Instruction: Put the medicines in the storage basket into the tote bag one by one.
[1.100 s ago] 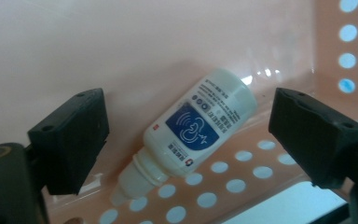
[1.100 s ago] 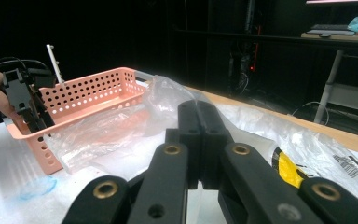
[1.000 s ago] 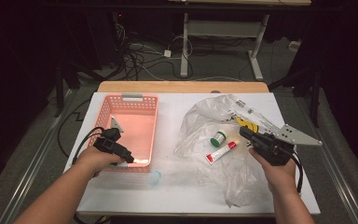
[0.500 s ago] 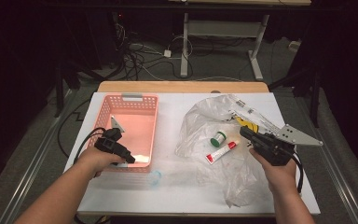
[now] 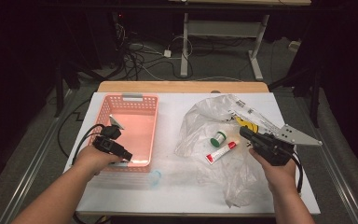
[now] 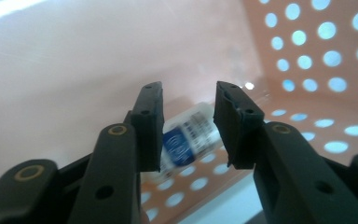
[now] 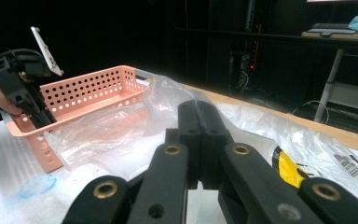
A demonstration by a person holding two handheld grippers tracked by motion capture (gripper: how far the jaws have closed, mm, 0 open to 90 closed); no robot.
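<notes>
Left gripper, in the pink basket at 9 o'clock, has been closing around a small labelled bottle, not yet pinched; right gripper has both jaws pressed together, holding nothing.

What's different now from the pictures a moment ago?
Very little. The left gripper, reaching into the pink basket, has just been closing its fingers around a small white bottle with a blue label; whether they press on it yet is unclear. The right gripper is shut on nothing and kept still beside the plastic bag. The red tube and green-capped jar lie as before.
</notes>
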